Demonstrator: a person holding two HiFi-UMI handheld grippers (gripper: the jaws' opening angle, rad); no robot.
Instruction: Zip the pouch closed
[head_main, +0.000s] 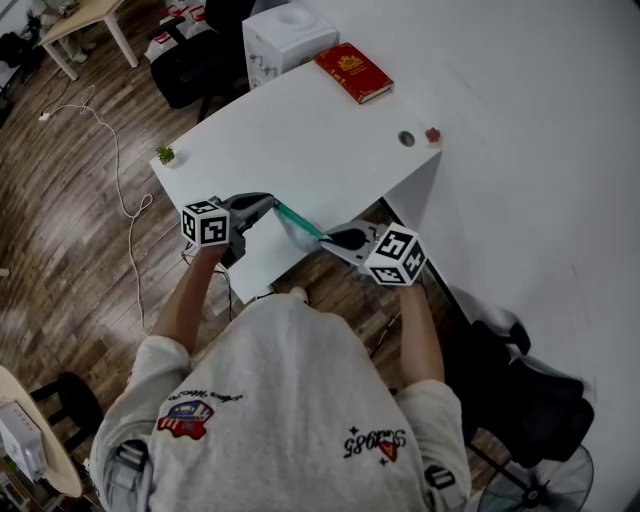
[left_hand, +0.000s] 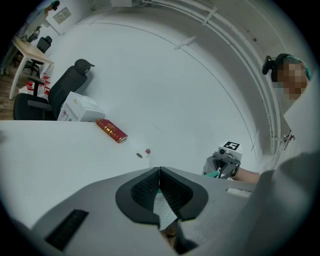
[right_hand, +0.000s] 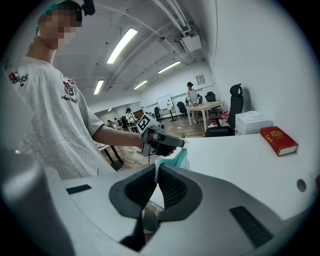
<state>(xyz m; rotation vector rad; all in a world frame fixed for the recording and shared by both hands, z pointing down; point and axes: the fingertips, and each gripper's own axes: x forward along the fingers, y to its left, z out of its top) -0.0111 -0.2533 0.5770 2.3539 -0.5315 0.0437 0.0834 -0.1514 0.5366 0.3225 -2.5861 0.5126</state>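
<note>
A pale mesh pouch (head_main: 296, 228) with a teal zip edge hangs stretched between my two grippers, over the near corner of the white table (head_main: 300, 130). My left gripper (head_main: 272, 203) is shut on the pouch's left end; in the left gripper view mesh fabric (left_hand: 163, 209) shows between the closed pads of that gripper (left_hand: 159, 170). My right gripper (head_main: 328, 238) is shut on the other end. In the right gripper view the pouch (right_hand: 175, 159) runs from my right gripper (right_hand: 157, 167) across to the left gripper (right_hand: 161, 142). The zip pull is not visible.
On the table's far side lie a red book (head_main: 353, 72) and a white box (head_main: 285, 40). A small plant (head_main: 165, 154) sits at the left corner, a cable hole (head_main: 406, 138) and a small red object (head_main: 433, 134) at the right edge. A white wall stands right.
</note>
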